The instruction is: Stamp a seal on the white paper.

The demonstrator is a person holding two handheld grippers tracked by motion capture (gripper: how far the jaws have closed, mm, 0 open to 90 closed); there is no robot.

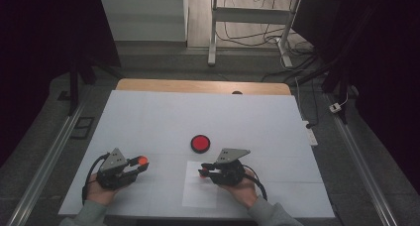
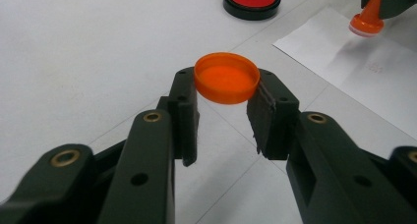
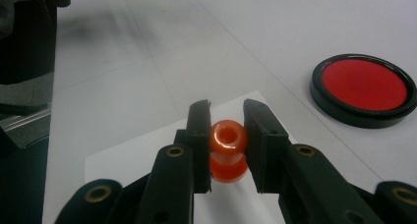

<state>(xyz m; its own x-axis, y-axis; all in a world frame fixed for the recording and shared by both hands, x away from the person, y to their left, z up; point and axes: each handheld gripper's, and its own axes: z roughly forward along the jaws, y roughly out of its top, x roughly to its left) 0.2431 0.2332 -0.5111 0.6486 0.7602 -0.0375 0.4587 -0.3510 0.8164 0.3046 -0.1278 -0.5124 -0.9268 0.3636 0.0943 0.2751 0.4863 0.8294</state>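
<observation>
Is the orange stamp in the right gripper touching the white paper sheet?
Apart. The left gripper view shows the orange stamp hanging above the white paper sheet, with a gap beneath it.

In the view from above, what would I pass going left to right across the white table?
Left gripper holding an orange cap → red ink pad → right gripper holding an orange stamp over a paper sheet.
</observation>
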